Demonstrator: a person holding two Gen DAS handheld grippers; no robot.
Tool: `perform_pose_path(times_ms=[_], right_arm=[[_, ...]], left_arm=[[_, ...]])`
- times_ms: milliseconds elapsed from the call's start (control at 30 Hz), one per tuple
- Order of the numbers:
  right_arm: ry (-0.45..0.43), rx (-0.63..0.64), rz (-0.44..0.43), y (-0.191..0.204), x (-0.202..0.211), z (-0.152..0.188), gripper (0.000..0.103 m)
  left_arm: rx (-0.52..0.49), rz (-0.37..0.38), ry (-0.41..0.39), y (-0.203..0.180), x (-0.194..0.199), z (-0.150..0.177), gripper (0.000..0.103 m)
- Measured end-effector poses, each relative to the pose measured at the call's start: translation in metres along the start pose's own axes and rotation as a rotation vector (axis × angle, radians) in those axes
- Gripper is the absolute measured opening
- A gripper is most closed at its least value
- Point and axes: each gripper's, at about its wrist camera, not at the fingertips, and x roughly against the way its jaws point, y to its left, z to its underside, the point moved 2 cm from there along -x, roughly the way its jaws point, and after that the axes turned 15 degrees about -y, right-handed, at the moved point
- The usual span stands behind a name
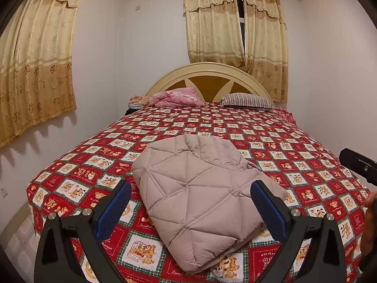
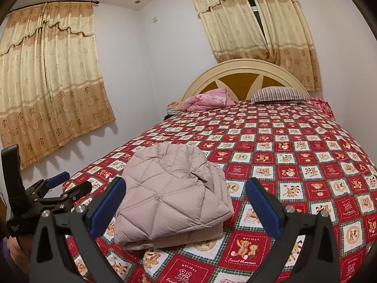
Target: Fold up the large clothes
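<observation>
A beige quilted jacket (image 1: 200, 193) lies folded into a compact bundle on the near part of the bed; it also shows in the right wrist view (image 2: 169, 195). My left gripper (image 1: 190, 200) is open and empty, held above and in front of the jacket, apart from it. My right gripper (image 2: 185, 200) is open and empty, with the jacket between and beyond its blue pads (image 2: 109, 208). The left gripper also shows at the left of the right wrist view (image 2: 63, 188), open. A black part of the right gripper (image 1: 360, 167) shows at the right edge of the left wrist view.
The bed has a red patchwork bear-print cover (image 1: 294, 146). A pink blanket (image 1: 176, 97) and a striped pillow (image 1: 247, 100) lie by the cream headboard (image 1: 207, 70). Gold curtains (image 1: 35, 70) hang on the left and back walls. White wall runs along the bed's left side.
</observation>
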Motion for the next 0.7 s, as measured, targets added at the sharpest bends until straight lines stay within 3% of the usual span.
perform_pose_path(times_ms=[167, 467, 700], right_arm=[[-0.012, -0.003, -0.001, -0.001, 0.003, 0.0, 0.103], [-0.104, 0.011, 0.003, 0.002, 0.017, -0.011, 0.103], [-0.116, 0.021, -0.008, 0.003, 0.016, -0.013, 0.103]], left_arm=[[-0.011, -0.003, 0.001, -0.001, 0.001, -0.002, 0.102], [-0.019, -0.019, -0.07, -0.004, 0.013, -0.013, 0.102], [-0.018, -0.029, -0.074, -0.003, 0.012, -0.015, 0.102]])
